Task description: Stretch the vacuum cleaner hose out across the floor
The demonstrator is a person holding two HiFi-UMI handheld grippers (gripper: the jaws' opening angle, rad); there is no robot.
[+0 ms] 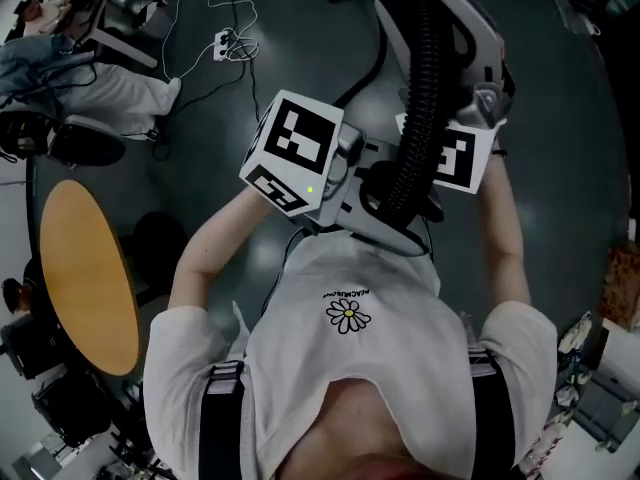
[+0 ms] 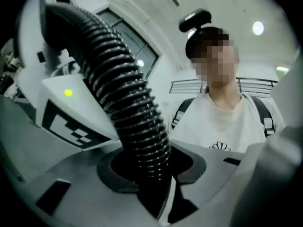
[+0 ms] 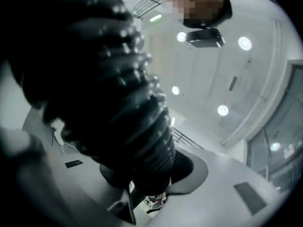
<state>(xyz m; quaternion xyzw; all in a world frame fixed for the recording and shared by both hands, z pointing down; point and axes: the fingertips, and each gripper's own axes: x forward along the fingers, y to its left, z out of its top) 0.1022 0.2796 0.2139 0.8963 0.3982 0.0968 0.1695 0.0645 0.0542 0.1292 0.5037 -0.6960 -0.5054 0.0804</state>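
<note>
Vacuum hose [image 1: 425, 78], clamped tight in both the left hand-held gripper [image 2: 147, 174] and the right hand-held gripper [image 3: 142, 174], side by side, runs crosswise through their jaws.

Round wooden table [image 1: 88, 273], white power strip [image 1: 222, 40] with cables, grey floor [image 1: 560, 118]

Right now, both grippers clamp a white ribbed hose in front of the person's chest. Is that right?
No: the hose is black, not white, as the head view shows. The left gripper and right gripper do both clamp it there.
</note>
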